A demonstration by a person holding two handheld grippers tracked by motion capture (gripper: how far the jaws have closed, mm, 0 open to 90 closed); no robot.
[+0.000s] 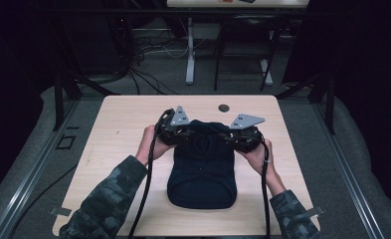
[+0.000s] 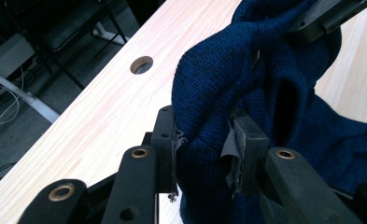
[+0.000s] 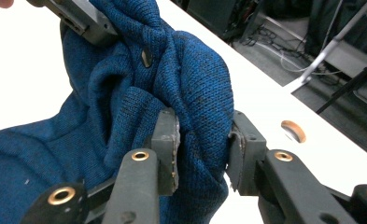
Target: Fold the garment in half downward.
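A dark blue knit garment [image 1: 201, 172], probably a sweater, lies mid-table [image 1: 118, 124] with its long axis running away from the person, its far end bunched and pinched by both the left gripper [image 2: 204, 144] and right gripper [image 3: 202, 142].

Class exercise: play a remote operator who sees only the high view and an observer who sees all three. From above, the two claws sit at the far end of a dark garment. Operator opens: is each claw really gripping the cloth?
Observer: Yes. In the left gripper view, the left claw has a bunched fold of the knit garment pinched between its jaws.
Operator: And the other one?
Observer: The right claw is shut on a thick fold too.
Operator: It looks black to me. Is it?
Observer: No, up close it is blue knit.
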